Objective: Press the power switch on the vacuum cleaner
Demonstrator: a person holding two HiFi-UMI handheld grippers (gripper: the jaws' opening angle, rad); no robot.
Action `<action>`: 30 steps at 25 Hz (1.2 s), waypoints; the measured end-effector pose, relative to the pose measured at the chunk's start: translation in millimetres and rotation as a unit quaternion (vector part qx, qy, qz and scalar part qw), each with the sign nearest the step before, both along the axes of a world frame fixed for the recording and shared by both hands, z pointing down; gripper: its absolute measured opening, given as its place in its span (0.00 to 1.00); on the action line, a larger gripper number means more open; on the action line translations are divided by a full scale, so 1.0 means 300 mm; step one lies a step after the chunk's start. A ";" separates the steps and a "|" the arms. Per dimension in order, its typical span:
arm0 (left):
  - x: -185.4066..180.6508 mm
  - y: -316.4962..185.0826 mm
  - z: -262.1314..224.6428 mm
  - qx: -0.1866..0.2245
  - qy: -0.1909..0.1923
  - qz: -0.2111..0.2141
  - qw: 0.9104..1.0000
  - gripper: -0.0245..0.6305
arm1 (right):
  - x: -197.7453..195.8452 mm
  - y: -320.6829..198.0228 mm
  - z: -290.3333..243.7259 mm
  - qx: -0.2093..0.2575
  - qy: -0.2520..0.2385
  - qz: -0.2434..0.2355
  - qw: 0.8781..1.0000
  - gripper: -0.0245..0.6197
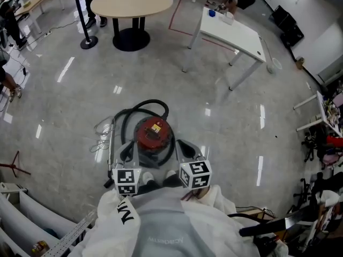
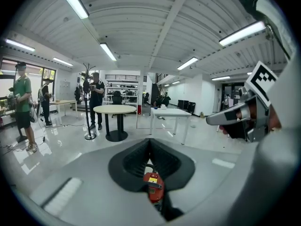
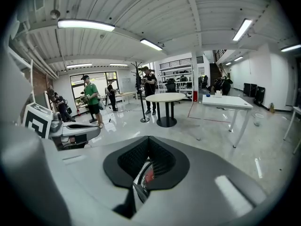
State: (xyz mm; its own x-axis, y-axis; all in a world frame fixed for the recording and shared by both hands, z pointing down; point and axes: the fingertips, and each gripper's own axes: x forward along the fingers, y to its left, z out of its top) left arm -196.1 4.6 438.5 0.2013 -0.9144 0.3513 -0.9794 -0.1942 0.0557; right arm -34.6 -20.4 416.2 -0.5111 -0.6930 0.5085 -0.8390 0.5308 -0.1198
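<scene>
Down on the floor (image 1: pixel 225 116), the red vacuum cleaner (image 1: pixel 154 134) stands between 2 grippers, its drum lidded. The left gripper (image 2: pixel 149 140) and right gripper (image 3: pixel 148 137) have their jaws pressed together, empty.

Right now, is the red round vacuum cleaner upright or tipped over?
Upright: the red round vacuum cleaner stands lid-up on the floor.

left gripper (image 1: pixel 127 152): jaws together | right gripper (image 1: pixel 185 150): jaws together | side by side
</scene>
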 end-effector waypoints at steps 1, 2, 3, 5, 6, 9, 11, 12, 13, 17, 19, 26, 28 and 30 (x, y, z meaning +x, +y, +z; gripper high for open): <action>0.001 0.001 -0.001 -0.001 0.003 0.000 1.000 0.04 | 0.000 0.000 -0.001 0.000 0.002 0.000 1.000 0.04; 0.001 0.002 0.000 -0.001 0.005 -0.001 1.000 0.04 | 0.000 0.001 -0.001 0.000 0.004 -0.001 1.000 0.04; 0.000 0.005 0.002 -0.002 0.006 -0.002 1.000 0.04 | -0.001 0.001 -0.001 -0.001 0.006 -0.002 1.000 0.04; -0.005 0.007 0.003 -0.002 0.007 -0.005 1.000 0.04 | -0.002 0.000 -0.001 -0.001 0.008 -0.003 1.000 0.04; -0.008 0.006 0.003 -0.002 0.008 -0.007 1.000 0.04 | -0.004 -0.002 -0.001 -0.001 0.008 -0.003 1.000 0.04; -0.018 0.008 0.008 -0.003 0.009 -0.012 1.000 0.04 | -0.016 -0.007 0.004 -0.001 0.009 -0.008 1.000 0.04; -0.026 0.008 0.014 -0.007 0.008 -0.014 1.000 0.04 | -0.026 -0.009 0.008 -0.004 0.008 -0.011 1.000 0.04; -0.029 0.006 0.016 -0.008 0.007 -0.015 1.000 0.04 | -0.029 -0.012 0.011 -0.006 0.007 -0.012 1.000 0.04; -0.032 0.003 0.018 -0.009 0.006 -0.016 1.000 0.04 | -0.029 -0.015 0.015 -0.007 0.007 -0.012 1.000 0.04; -0.034 -0.011 0.029 -0.013 0.003 -0.018 1.000 0.04 | -0.024 -0.033 0.035 -0.011 0.004 -0.010 1.000 0.04; -0.030 -0.023 0.029 -0.014 0.000 -0.016 1.000 0.04 | -0.020 -0.044 0.038 -0.013 0.002 -0.009 1.000 0.04; -0.008 -0.072 0.036 -0.017 -0.006 -0.012 1.000 0.04 | -0.002 -0.089 0.052 -0.020 -0.004 -0.006 1.000 0.04; 0.006 -0.088 0.030 -0.018 -0.005 -0.011 1.000 0.04 | 0.004 -0.107 0.052 -0.021 -0.005 -0.008 1.000 0.04; 0.017 -0.103 0.025 -0.019 -0.005 -0.011 1.000 0.04 | 0.010 -0.124 0.053 -0.021 -0.006 -0.010 1.000 0.04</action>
State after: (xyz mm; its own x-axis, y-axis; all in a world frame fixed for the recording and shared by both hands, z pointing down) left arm -191.1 -26.3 445.9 0.1770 -0.9044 0.3883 -0.9840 -0.1697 0.0533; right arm -31.5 -57.6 432.1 -0.5307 -0.6605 0.5312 -0.8265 0.5421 -0.1517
